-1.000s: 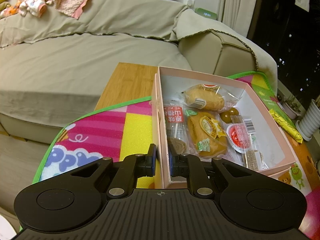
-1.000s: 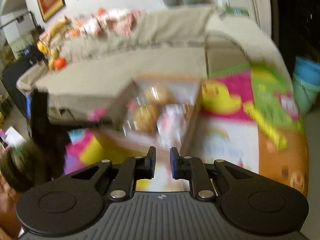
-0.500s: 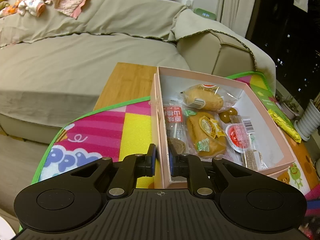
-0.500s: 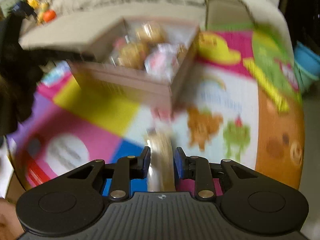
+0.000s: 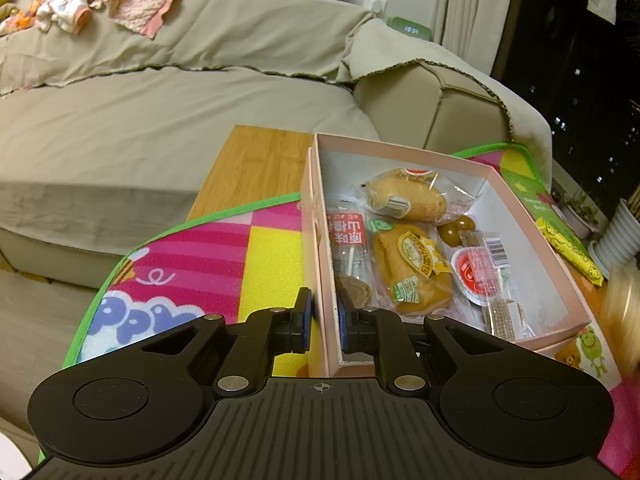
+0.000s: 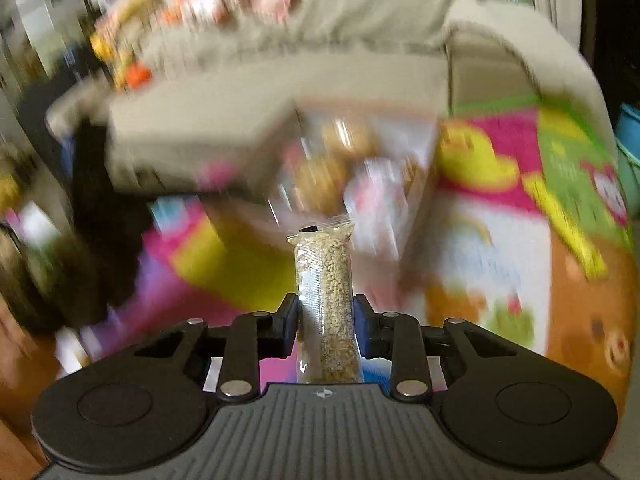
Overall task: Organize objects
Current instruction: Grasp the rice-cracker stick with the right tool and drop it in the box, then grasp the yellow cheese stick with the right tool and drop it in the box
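My R gripper (image 6: 325, 330), empty a sec ago, jaws just closing, now clenched on a clear granola-type snack pack (image 6: 326, 292) lifted off the mat toward the pink box (image 5: 320, 240), whose near wall my L gripper (image 5: 322, 322) stays pinching, so drop-in looks next.

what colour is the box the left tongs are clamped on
Pale pink outside, white inside. The box shows best in the left wrist view.
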